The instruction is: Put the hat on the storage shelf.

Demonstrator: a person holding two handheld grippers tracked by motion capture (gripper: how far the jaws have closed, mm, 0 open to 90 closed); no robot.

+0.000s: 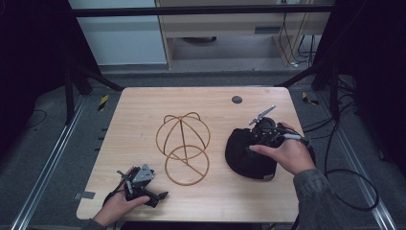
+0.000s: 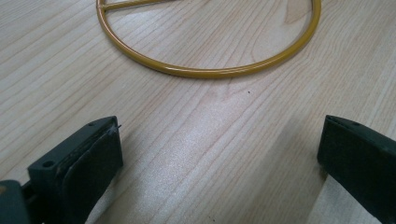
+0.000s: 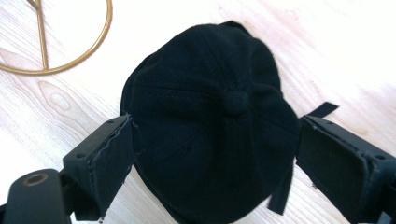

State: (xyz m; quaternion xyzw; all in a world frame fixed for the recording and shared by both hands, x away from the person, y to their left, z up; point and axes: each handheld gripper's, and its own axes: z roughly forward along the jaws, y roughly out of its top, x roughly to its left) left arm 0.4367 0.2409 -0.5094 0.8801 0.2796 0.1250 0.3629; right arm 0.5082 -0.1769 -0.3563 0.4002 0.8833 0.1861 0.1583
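Table [image 1: 134, 110] holds three things. Left gripper [image 1: 160, 195] lies at the near-left corner, jaws apart over bare wood, nothing between them. Stand [image 1: 184, 146], a gold wire frame, sits mid-table. Cap [image 1: 246, 155], black, lies right of it; right gripper [image 3: 215, 154] hovers above, jaws spread wide either side of the crown.

Left tool [image 1: 158, 195]: black body topped by a grey three-cornered plate with dark screw heads. Right tool [image 1: 252, 139]: black housing, a thin grey bar projecting above it, a black cable trailing behind. Each jaw is a black block with screw holes, faced by a dark pad [image 3: 112, 161]. The right forearm wears a grey-green sleeve [image 1: 316, 201].
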